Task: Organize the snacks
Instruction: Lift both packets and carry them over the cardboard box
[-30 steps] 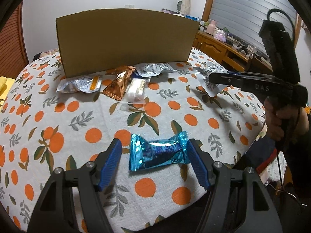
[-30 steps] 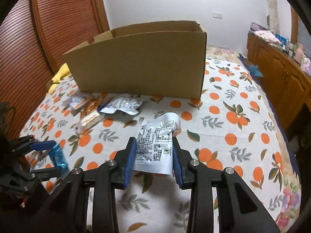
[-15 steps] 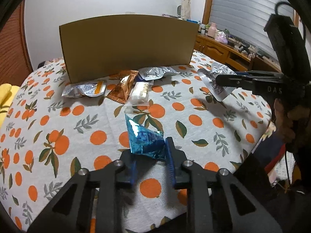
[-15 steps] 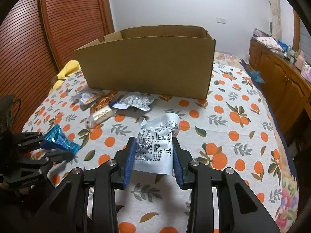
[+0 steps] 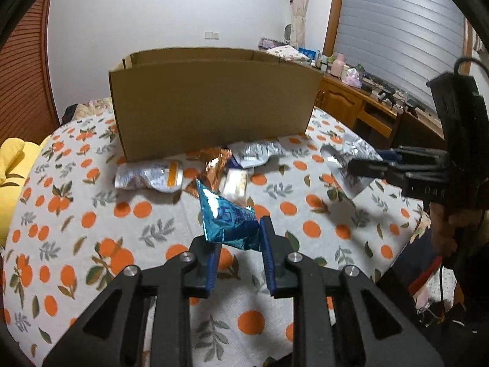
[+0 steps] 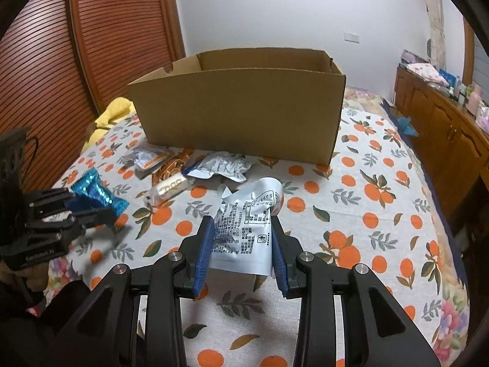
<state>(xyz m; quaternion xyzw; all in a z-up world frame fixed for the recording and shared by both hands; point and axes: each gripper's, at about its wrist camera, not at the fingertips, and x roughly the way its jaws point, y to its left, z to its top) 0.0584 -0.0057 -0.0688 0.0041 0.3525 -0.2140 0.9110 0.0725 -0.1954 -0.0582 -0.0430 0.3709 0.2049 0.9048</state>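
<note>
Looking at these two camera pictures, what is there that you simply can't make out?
- Inside of the cardboard box: hidden in both views by its tall front wall.
- Print on the white packet in the right gripper: too small to read.
- Copper wrapper: partly hidden in the left wrist view behind the blue packet held in the left gripper.

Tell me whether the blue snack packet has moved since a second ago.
Yes. The blue snack packet left the tablecloth, lifted in the left tool, nearer the cardboard box.
</note>
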